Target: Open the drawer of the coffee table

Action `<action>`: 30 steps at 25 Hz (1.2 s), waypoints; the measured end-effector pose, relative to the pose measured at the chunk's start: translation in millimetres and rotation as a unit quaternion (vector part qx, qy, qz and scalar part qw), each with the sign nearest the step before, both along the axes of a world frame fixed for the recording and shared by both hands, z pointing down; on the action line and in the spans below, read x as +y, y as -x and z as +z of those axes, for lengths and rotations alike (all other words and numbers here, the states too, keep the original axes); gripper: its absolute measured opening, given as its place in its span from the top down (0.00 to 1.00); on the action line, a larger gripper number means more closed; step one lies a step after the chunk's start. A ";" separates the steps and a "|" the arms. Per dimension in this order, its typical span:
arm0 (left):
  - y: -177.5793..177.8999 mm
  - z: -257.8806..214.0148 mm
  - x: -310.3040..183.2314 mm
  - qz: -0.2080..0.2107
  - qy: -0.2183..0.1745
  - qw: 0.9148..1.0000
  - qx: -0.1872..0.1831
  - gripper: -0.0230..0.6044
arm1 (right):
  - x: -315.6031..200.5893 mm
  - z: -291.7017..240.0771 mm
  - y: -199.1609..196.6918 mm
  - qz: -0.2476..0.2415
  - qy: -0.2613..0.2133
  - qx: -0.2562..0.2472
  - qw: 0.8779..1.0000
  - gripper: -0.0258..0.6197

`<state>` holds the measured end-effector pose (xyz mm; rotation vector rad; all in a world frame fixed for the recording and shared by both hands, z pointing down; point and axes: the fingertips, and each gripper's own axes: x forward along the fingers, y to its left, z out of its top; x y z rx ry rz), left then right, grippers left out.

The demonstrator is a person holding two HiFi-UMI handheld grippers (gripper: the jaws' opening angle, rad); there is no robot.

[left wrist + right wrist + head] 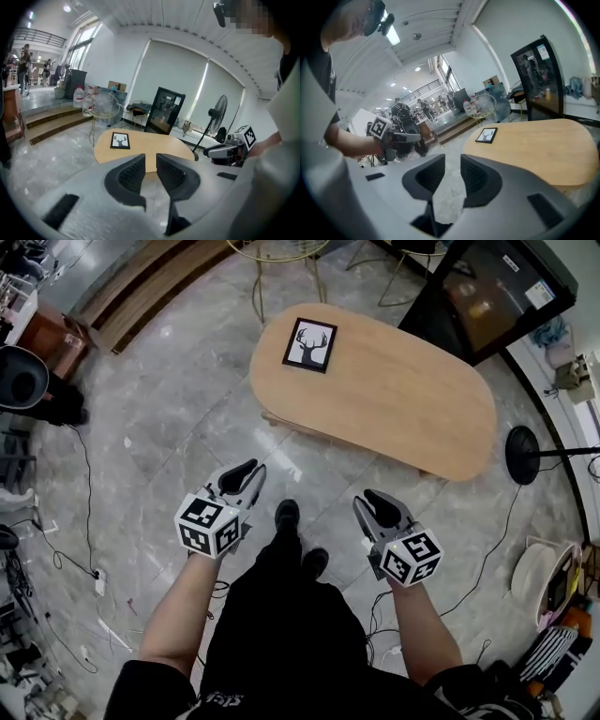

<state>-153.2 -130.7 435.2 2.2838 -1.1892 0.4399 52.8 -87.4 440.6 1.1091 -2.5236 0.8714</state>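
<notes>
The coffee table (394, 390) is an oval wooden top with a black-framed deer picture (310, 344) at its far left end. A pale ledge (281, 421) shows under its near edge; I cannot make out a drawer front. My left gripper (246, 468) and right gripper (375, 498) hover over the floor, short of the table's near side, pointing toward it. In the left gripper view the left gripper (150, 159) has a narrow gap between its jaws, with nothing in it. In the right gripper view the right gripper (453, 161) is a little wider apart and also holds nothing. The table (543, 145) lies ahead to its right.
A black glass-fronted cabinet (497, 292) stands beyond the table, with a standing fan (522, 454) at the right end. A gold wire chair (277, 254) is at the far side and wooden steps (141, 287) at far left. Cables (89, 521) trail on the floor. The person's shoes (287, 515) are between the grippers.
</notes>
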 end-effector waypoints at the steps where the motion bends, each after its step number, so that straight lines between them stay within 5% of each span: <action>1: -2.3 12.1 -5.1 0.007 0.004 1.000 -0.004 0.83 | -2.3 11.4 -2.0 0.003 0.001 0.001 1.000 0.79; 12: 11.2 152.2 -101.3 0.084 -0.055 0.994 -0.035 0.70 | -68.0 160.8 18.2 0.003 -0.001 0.047 0.999 0.74; 18: 28.5 251.4 -117.5 0.042 -0.035 0.998 -0.033 0.61 | -78.4 241.2 4.7 0.024 -0.012 0.054 0.998 0.73; 25: 39.3 336.1 -123.9 0.058 -0.071 0.994 -0.058 0.46 | -79.1 333.5 -30.4 0.053 -0.033 0.089 0.994 0.70; 30: 60.4 384.5 -149.9 0.020 -0.077 0.996 -0.043 0.42 | -90.4 396.9 -53.4 0.100 -0.047 0.092 0.990 0.63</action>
